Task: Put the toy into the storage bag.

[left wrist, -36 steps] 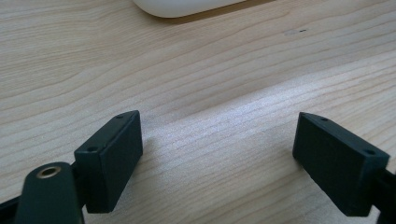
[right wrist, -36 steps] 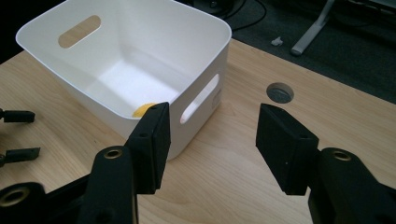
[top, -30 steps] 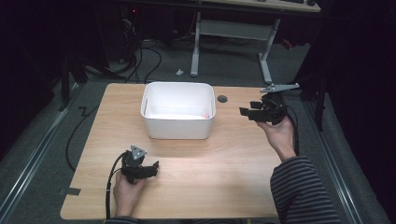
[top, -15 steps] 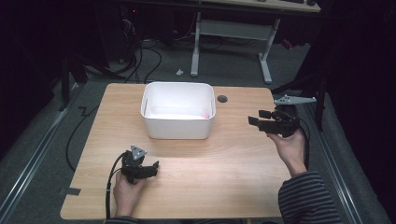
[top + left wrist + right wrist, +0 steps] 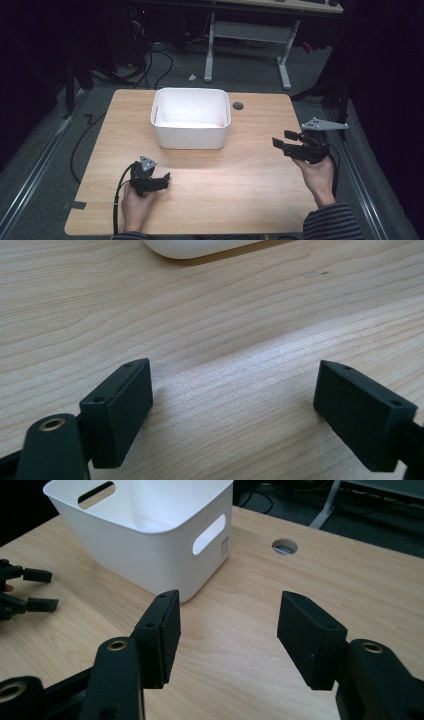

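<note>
I have both grippers apart and holding nothing. My left gripper (image 5: 161,180) rests low on the near-left of the wooden table (image 5: 250,185), jaws wide over bare wood, likely parked. My right gripper (image 5: 281,139) hovers at the right edge, jaws wide and aimed left at the white plastic bin (image 5: 191,132), which sits far-centre, well apart from both. The right gripper view reveals the bin's handle cutouts (image 5: 209,534) and side label; the high view adds the cable grommet hole (image 5: 238,106) just right of the bin.
</note>
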`<action>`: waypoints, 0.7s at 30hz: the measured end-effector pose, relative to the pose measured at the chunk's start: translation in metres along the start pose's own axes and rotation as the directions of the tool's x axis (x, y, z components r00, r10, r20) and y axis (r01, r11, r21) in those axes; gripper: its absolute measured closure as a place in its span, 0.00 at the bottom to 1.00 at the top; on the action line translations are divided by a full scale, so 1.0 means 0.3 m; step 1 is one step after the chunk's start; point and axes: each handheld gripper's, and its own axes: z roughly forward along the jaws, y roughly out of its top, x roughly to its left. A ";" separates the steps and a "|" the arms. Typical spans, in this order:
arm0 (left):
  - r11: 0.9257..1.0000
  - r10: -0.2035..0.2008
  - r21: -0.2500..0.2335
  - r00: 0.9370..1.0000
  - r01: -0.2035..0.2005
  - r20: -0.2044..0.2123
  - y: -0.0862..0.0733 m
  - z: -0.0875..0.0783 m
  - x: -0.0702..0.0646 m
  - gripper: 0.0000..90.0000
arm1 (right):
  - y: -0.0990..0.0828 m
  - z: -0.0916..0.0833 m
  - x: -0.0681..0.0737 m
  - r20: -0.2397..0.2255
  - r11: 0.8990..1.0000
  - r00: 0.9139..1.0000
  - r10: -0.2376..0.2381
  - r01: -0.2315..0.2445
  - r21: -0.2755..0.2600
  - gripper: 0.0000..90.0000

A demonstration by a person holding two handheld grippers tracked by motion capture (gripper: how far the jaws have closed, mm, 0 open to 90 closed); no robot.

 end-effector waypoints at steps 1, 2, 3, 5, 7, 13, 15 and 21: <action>1.000 0.000 0.000 1.000 0.000 0.000 0.000 0.000 0.000 0.18 | -0.008 -0.003 0.002 0.011 1.000 1.000 -0.007 0.007 0.000 0.48; 1.000 0.000 0.000 1.000 0.000 0.000 0.000 0.000 0.000 0.18 | -0.018 -0.005 0.004 0.014 1.000 1.000 -0.010 0.010 -0.007 0.48; 1.000 0.000 0.000 1.000 0.000 0.000 0.000 0.000 0.000 0.18 | -0.028 -0.006 0.004 0.008 1.000 1.000 0.004 -0.004 -0.008 0.48; 1.000 0.000 0.000 1.000 0.000 0.000 0.000 0.000 0.000 0.18 | -0.045 -0.006 0.004 0.010 1.000 1.000 0.011 -0.011 -0.008 0.49; 1.000 0.000 0.000 1.000 0.000 0.000 0.000 0.000 0.000 0.18 | -0.062 -0.006 0.005 0.009 1.000 1.000 0.017 -0.017 -0.023 0.50; 1.000 0.000 0.000 1.000 0.000 0.000 0.000 0.000 0.000 0.18 | -0.110 0.015 0.010 0.008 0.999 0.999 0.032 -0.032 -0.016 0.51; 1.000 0.000 0.000 1.000 0.000 0.000 0.000 0.000 0.000 0.18 | -0.125 0.024 0.013 0.013 0.999 0.999 0.034 -0.034 -0.010 0.51; 1.000 0.000 0.000 1.000 0.000 0.000 0.000 0.000 0.000 0.18 | -0.170 0.054 0.023 0.003 0.999 0.999 0.050 -0.050 -0.008 0.51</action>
